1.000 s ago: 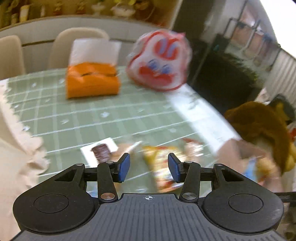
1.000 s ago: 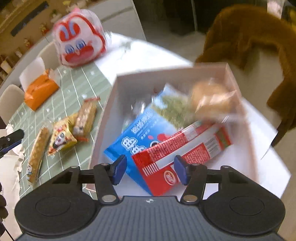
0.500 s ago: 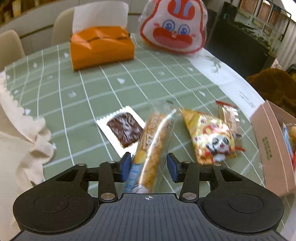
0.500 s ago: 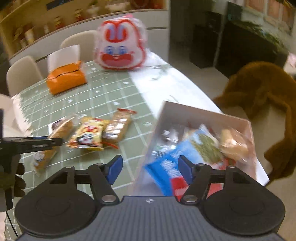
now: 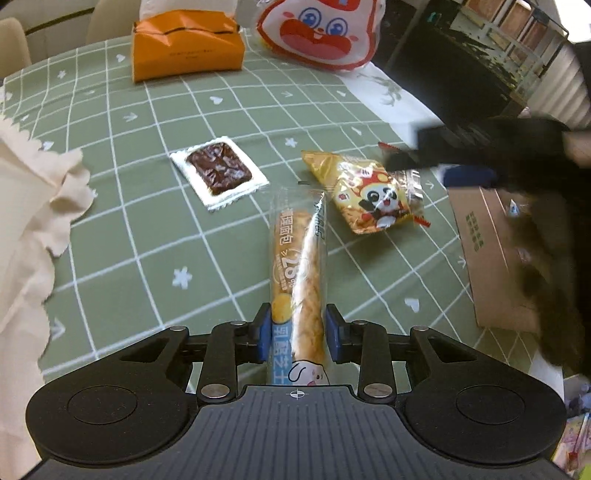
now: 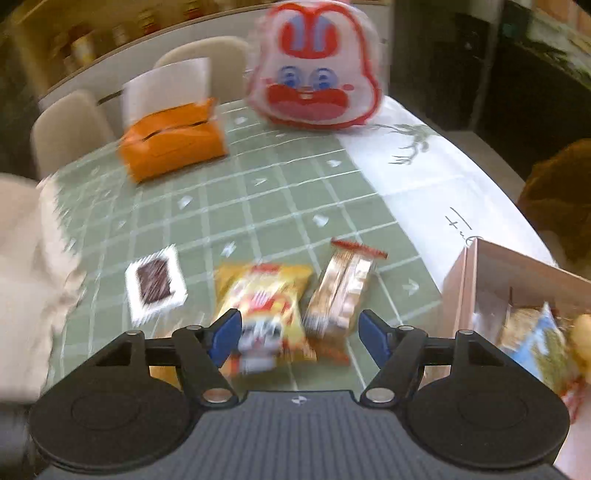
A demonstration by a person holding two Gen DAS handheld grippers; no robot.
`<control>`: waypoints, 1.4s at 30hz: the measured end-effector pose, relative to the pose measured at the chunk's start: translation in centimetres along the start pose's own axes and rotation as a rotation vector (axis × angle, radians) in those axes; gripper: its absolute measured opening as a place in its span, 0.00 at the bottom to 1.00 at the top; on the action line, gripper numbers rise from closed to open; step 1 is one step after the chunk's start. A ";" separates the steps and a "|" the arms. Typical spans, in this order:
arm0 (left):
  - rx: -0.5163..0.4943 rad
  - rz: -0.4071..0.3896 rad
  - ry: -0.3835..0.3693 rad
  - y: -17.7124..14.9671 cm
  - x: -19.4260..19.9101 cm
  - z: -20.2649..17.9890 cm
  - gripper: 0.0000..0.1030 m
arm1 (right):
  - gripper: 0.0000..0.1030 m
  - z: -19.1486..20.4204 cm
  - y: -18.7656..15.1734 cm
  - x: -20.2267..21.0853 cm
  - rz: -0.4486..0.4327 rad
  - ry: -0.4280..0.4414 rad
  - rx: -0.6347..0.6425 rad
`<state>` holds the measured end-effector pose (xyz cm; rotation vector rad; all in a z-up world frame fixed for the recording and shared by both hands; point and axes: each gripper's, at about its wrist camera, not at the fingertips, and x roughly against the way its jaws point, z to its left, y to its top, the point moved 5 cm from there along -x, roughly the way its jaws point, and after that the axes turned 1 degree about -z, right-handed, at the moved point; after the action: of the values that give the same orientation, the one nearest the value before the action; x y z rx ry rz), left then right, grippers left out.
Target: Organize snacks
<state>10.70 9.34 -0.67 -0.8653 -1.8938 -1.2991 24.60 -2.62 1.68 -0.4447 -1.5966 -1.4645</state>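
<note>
My left gripper [image 5: 295, 334] has its jaws on both sides of the near end of a long bread stick packet [image 5: 298, 273] that lies on the green checked tablecloth [image 5: 147, 258]. My right gripper [image 6: 297, 336] is open and empty above a yellow panda snack bag [image 6: 264, 306] and a brown wafer packet [image 6: 343, 291]. The panda bag [image 5: 369, 192] and a chocolate wafer in white wrap [image 5: 219, 171] lie beyond the bread. The cardboard box [image 6: 517, 295] with several snacks is at the right; in the left wrist view the box [image 5: 491, 258] is half hidden by the blurred right arm.
An orange tissue box [image 5: 186, 44] and a big red-and-white rabbit-face bag [image 5: 317, 31] stand at the table's far side. A cream cloth [image 5: 33, 206] lies at the left. Chairs stand behind the table. A brown plush [image 6: 557, 192] sits at the right.
My left gripper has come down and closed in around the bread stick packet's near end. My right gripper has swung left from over the box to over the panda bag and wafer packet.
</note>
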 end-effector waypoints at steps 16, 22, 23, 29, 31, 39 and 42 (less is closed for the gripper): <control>-0.006 0.005 0.007 0.0 0.1 -0.1 0.33 | 0.34 -1.1 -1.0 -3.3 0.163 -0.020 0.083; 0.112 -0.135 -0.102 2.3 2.3 1.2 0.33 | 0.33 -0.8 -3.9 1.7 0.131 0.057 0.096; 0.162 -0.181 -0.123 3.1 2.9 1.9 0.33 | 0.33 -0.6 -4.4 2.3 0.130 0.083 0.090; 0.288 -0.260 0.009 8.9 0.9 6.3 0.33 | 0.33 0.4 -8.3 4.2 0.156 0.145 0.076; 0.271 -0.207 0.087 10.4 -1.4 7.1 0.33 | 0.33 0.7 -9.6 4.8 0.151 0.135 0.098; 0.128 -0.033 0.242 10.8 -6.2 5.0 0.38 | 0.38 -0.6 -13.2 7.1 0.131 0.091 0.101; 0.044 -0.058 0.318 11.2 -6.4 4.4 0.50 | 0.44 -1.5 -14.1 7.1 0.143 0.083 0.059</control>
<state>22.68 15.75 -1.56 -0.5471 -1.6990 -1.3365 10.64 -9.47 -1.38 -0.4490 -1.5066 -1.3089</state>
